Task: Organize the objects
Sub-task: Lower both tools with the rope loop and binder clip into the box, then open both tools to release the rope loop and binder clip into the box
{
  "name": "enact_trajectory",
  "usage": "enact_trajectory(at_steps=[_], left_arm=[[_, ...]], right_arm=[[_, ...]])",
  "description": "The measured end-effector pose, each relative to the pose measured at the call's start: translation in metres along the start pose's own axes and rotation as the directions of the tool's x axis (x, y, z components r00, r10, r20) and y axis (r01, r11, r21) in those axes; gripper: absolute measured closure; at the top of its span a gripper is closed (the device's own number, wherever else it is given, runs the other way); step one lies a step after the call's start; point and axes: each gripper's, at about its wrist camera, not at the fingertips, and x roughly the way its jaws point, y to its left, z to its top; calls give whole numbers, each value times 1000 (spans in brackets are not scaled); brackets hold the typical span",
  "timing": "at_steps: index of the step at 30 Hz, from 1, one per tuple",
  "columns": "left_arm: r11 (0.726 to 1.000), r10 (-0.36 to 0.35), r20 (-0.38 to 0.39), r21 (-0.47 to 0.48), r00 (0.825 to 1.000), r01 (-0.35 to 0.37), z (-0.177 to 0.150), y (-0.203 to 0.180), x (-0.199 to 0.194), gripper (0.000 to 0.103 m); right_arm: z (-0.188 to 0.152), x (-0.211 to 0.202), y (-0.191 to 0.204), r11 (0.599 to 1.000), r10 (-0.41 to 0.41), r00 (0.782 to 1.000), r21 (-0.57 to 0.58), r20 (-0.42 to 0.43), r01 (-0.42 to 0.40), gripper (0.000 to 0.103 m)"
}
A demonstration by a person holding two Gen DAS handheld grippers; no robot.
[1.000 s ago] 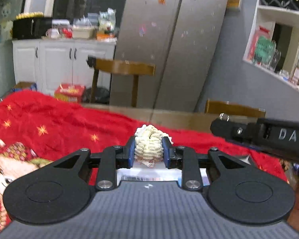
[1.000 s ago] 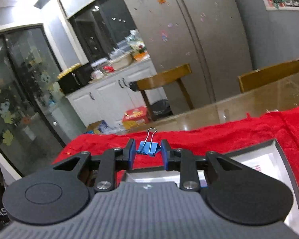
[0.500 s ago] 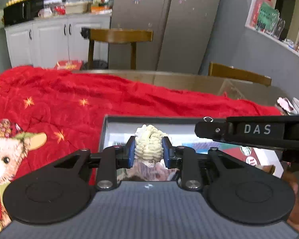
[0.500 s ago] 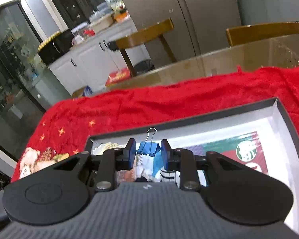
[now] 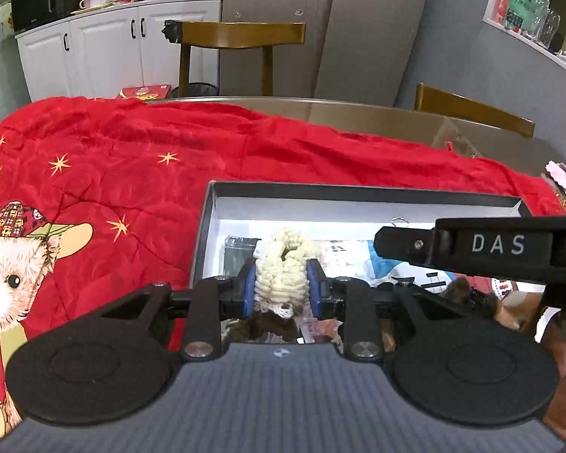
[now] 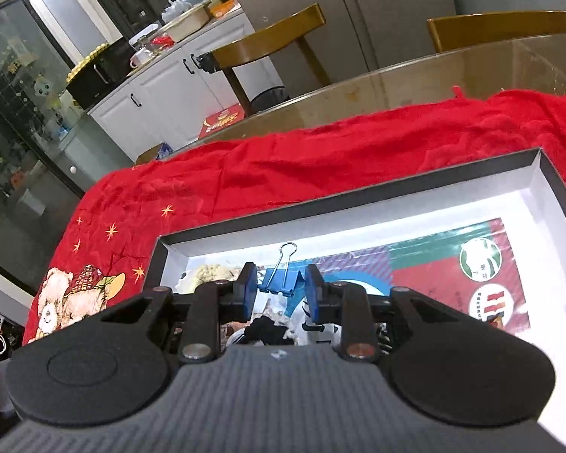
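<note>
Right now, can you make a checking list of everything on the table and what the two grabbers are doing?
Surface: red blanket with gold stars and a teddy picture covers most of the glass table.
Job's things: cream knitted scrunchie and blue binder clip, both held above the grey box.
Clutter: printed packets and dark fuzzy bits lie inside the box; exact items unclear.
Grippers: left gripper shut on the scrunchie; right gripper shut on the binder clip.
Cables: nothing seen.
Surroundings: wooden chairs, steel fridge, white cabinets with a crowded counter.
</note>
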Motion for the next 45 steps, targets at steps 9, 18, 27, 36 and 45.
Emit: enact_trajectory(at_steps=[9, 18, 27, 36, 45], left_arm=[[1000, -1, -18, -10, 1000, 1, -1, 2, 4, 71], [1000, 15, -21, 4, 1000, -15, -1, -1, 4, 70], [999, -9, -68, -46, 998, 6, 6, 7, 2, 52], [990, -114, 50, -83, 992, 118, 22, 18, -48, 28], [963, -267, 215, 35, 939, 266, 18, -7, -129, 19]], right_arm=[[1, 2, -5, 1000, 4, 1000, 12, -10, -4, 70], [0, 6, -6, 1000, -20, 1000, 5, -8, 20, 70], [3, -10, -3, 1000, 21, 999, 21, 31, -22, 41], [11, -59, 10, 995, 100, 986, 10, 136, -102, 21], [3, -157, 30, 986, 163, 919, -76, 359, -145, 2]])
